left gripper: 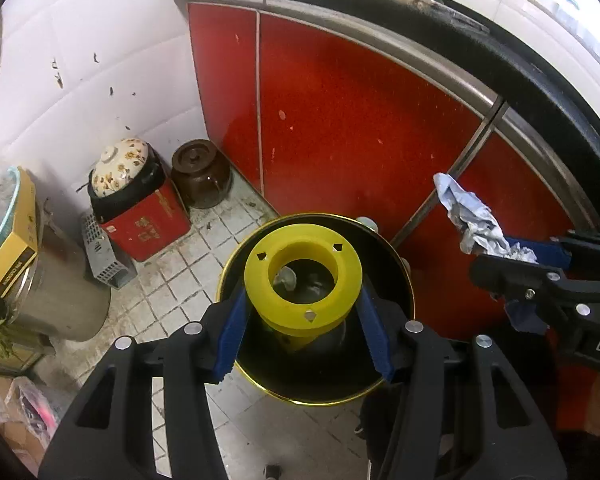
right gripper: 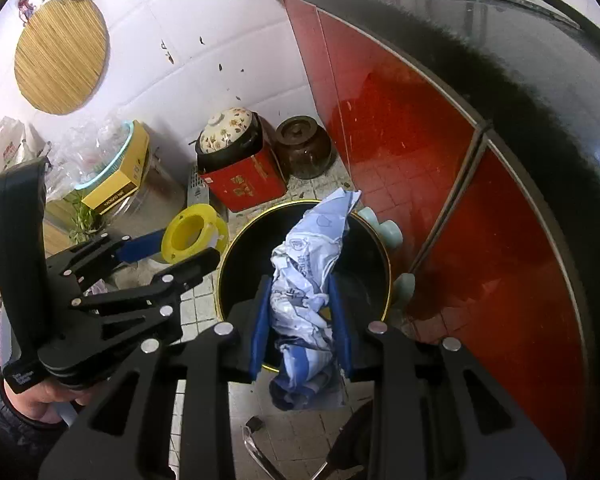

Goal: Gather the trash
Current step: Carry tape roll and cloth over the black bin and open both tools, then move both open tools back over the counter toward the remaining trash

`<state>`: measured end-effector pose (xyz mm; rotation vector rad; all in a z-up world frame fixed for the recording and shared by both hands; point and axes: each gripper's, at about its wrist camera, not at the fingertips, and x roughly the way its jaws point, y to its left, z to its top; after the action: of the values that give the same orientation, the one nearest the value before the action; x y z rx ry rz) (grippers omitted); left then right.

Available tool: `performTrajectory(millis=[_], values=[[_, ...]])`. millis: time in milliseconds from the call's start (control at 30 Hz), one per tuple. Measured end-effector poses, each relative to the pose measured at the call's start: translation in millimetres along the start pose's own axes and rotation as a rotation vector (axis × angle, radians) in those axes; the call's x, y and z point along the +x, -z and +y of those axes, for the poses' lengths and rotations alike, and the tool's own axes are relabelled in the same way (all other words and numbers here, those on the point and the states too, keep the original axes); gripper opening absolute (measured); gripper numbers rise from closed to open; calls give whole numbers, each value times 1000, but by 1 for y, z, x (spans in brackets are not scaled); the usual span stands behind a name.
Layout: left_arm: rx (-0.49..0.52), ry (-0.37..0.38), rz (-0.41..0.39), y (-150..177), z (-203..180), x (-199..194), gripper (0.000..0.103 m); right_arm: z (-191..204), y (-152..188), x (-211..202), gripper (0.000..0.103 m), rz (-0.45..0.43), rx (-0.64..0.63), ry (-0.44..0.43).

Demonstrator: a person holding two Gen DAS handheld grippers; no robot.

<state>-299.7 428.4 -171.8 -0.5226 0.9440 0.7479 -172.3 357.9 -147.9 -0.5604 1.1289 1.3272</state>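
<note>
Left tongs point(left gripper: 304, 316) pinch a yellow ring point(left gripper: 303, 280) at lower centre, right above the black bin point(left gripper: 396, 280) with its gold rim. Right tongs point(right gripper: 300, 320) clamp a crumpled blue-and-white wrapper point(right gripper: 308, 280), low centre, hanging over that same bin point(right gripper: 244, 264). Beyond, a brown jar point(left gripper: 202, 178) sits against the red cabinet point(left gripper: 360, 120) at mid-frame.
</note>
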Motion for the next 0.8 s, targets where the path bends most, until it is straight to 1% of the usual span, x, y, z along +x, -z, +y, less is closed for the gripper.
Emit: performTrajectory(millis=[33,100,133,167,200,233,267,400,500,567,600,667,700,733,800], values=[[2,-2,2,0,0,2,52,0,0,1,28,2,-1,1],[5,-2,6,0,3,6,52,1,-2,3,32,4,-6,3],[2,-10,7,0,4,7,56,2,-4,4,38,6,-9,7],[0,-16,8,0,5,7,59,3,-5,4,51,7,-12,7],[-4,-20,8,-1,6,7,69,4,-6,2,56,4,-15,8],[-10,-25,6,-1,8,6,71,7,-7,2,62,-3,-16,12],[-17,-21,3,-1,9,5,71,6,-7,0,65,-10,-18,16],[-23,-18,1,-2,11,2,75,4,-6,-8,65,-17,-19,14],[-20,-24,-2,-4,9,-4,76,3,-4,-17,67,-31,-19,18],[-19,-18,-6,-5,5,-12,80,3,-1,-29,73,-49,-20,17],[-13,-15,-12,-7,0,-18,83,3,0,-36,74,-61,-20,16],[9,-18,-33,-10,-11,-33,88,2,4,-61,78,-106,-13,15],[25,-19,-55,-12,-20,-43,93,0,7,-75,80,-132,-5,18],[35,-18,-68,-14,-25,-50,94,-3,10,-87,85,-152,2,24],[75,10,-118,-18,-48,-74,95,-14,22,-128,87,-228,24,61]])
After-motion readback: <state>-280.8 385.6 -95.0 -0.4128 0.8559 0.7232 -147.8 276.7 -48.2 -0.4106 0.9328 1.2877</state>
